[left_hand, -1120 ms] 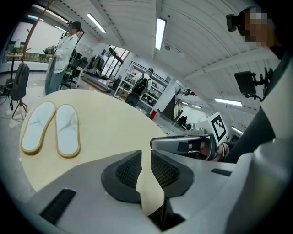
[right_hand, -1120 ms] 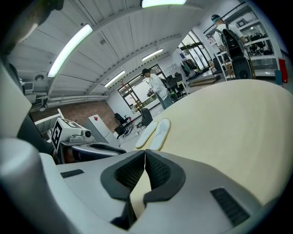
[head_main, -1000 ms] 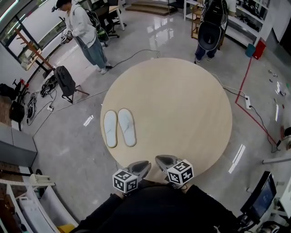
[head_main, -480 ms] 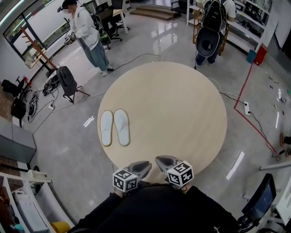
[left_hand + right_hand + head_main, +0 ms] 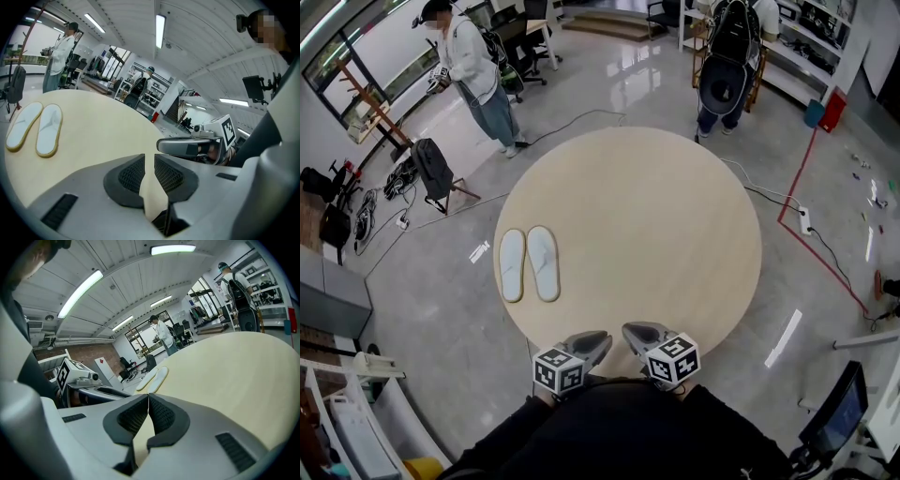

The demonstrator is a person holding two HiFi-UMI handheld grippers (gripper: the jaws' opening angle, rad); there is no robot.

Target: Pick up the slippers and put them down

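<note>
Slippers [image 5: 528, 264] are lying side by side on table [image 5: 656, 216], ahead and left of left gripper [image 5: 589, 343] | it and right gripper [image 5: 639, 331] are sitting pressed together, empty | slippers are looking light, soft, bendy; pinching a thin side edge is seeming best

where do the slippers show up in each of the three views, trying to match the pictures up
Head view: slippers lie side by side near the left edge of the round table.
Left gripper view: far left, on the tabletop.
Right gripper view: small, near centre, just above the jaws, at the table's far rim.
Shared landmark: the person in a white top standing on the floor beyond the slippers.
</note>
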